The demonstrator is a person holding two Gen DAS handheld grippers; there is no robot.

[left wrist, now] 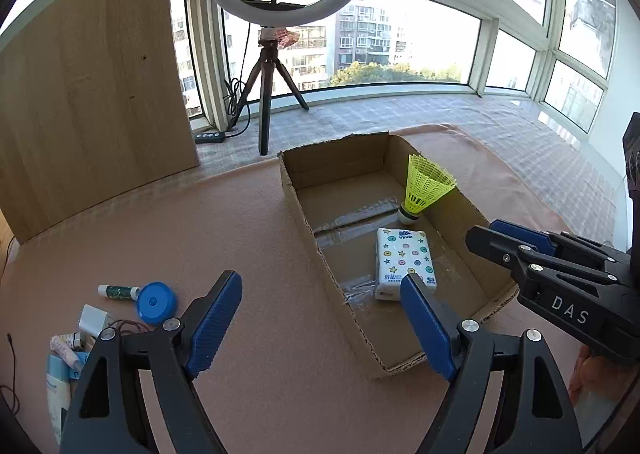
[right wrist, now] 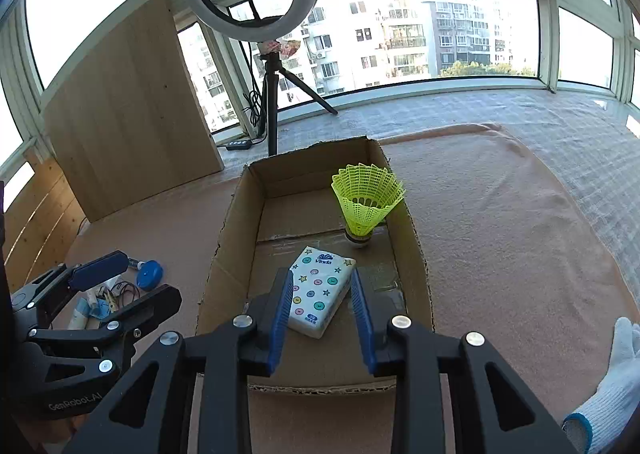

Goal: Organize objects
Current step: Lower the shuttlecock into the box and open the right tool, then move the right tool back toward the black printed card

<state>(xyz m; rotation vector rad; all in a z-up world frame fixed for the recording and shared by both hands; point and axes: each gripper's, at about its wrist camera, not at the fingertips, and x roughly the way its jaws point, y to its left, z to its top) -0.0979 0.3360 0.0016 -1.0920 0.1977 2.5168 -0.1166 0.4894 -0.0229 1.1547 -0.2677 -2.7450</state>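
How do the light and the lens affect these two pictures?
Left wrist view: the window is bright, the lens bends its frames, and the tape on the cardboard box floor shines. Right wrist view: the sky is washed out, corners are dark, the shuttlecock stays sharp.

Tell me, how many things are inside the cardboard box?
2: a yellow shuttlecock standing near the far right wall of the cardboard box, and a tissue pack lying flat nearer the front. Nothing seems hidden.

high-rise apartment sunroom, wraparound windows point(right wrist: 430, 29)

Pink blanket point(left wrist: 200, 221) carries cardboard box point(left wrist: 456, 209), blue lid point(left wrist: 156, 302), small clutter
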